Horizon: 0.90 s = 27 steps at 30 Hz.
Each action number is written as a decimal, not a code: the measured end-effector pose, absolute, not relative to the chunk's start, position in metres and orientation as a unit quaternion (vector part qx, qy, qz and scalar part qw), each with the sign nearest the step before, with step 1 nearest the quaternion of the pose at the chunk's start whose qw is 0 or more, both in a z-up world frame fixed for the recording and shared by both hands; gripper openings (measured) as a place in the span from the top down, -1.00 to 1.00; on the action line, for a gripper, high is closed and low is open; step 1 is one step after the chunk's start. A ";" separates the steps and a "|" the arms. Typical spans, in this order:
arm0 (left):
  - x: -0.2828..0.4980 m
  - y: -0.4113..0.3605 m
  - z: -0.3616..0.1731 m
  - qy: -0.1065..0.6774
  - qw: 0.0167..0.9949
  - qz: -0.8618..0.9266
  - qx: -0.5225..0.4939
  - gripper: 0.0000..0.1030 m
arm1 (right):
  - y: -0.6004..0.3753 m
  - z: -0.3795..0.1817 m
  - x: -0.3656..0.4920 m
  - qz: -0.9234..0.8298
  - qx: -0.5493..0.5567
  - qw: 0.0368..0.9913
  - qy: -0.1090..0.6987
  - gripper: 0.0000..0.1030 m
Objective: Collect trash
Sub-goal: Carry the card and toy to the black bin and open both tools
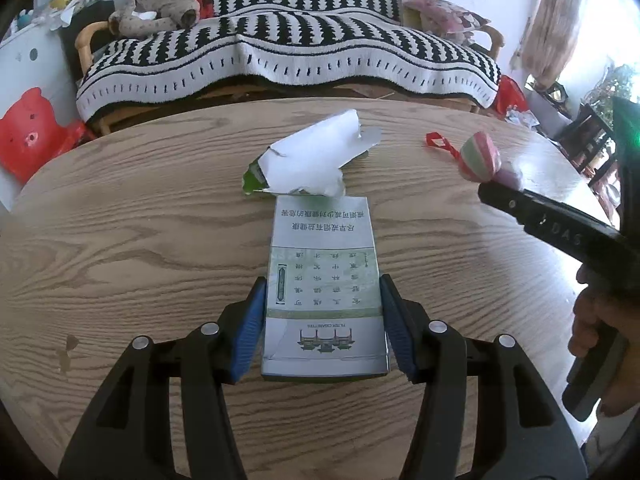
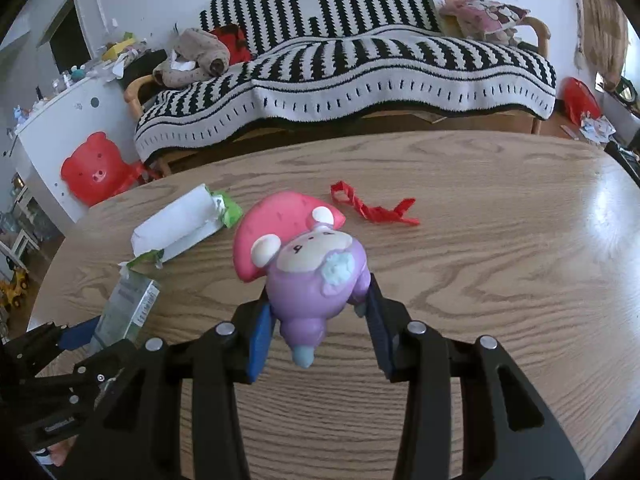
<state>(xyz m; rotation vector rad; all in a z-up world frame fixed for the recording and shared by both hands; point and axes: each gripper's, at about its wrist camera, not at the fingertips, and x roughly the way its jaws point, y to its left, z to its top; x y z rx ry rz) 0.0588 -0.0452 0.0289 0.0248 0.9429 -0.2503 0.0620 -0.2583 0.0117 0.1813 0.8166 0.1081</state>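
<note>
Pinching cigarette pack (image 1: 324,280) flat on wooden table (image 1: 120,240), near-centre, between blue pads of left gripper (image 1: 323,324) | torn white wrapper (image 1: 312,160) just beyond pack's far end | right gripper (image 2: 320,320) angled in from the right, clamped on purple-pink toy figure (image 2: 308,268) | red ribbon (image 2: 372,208) lying farther right

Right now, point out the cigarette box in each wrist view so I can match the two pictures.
Left wrist view: the cigarette box sits at centre, lower middle, between the left gripper fingers, lying on the wooden table.
Right wrist view: the same box is at lower left, seen obliquely, held in the left gripper.
Shared landmark: the white and green wrapper lying just beyond the box.
</note>
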 end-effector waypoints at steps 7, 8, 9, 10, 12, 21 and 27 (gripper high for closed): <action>0.048 -0.052 0.043 0.444 0.884 -0.142 0.014 -0.05 | -0.262 0.007 0.059 0.037 0.089 0.912 0.399 0.18; 0.045 -0.056 0.046 0.441 0.885 -0.147 0.017 -0.05 | -0.263 0.006 0.058 0.036 0.093 0.910 0.402 0.18; 0.042 -0.060 0.049 0.438 0.886 -0.153 0.020 -0.05 | -0.265 0.006 0.056 0.035 0.098 0.909 0.403 0.18; 0.040 -0.063 0.051 0.436 0.886 -0.156 0.021 -0.05 | -0.267 0.006 0.053 0.033 0.102 0.909 0.403 0.18; 0.034 -0.068 0.052 0.434 0.885 -0.164 0.025 -0.05 | -0.270 0.008 0.047 0.030 0.103 0.910 0.401 0.18; 0.013 -0.075 0.054 0.429 0.885 -0.176 0.030 -0.05 | -0.278 0.009 0.015 0.012 0.104 0.911 0.399 0.18; 0.003 -0.078 0.063 0.429 0.888 -0.164 0.014 -0.05 | -0.279 0.028 -0.018 0.002 0.123 0.917 0.379 0.18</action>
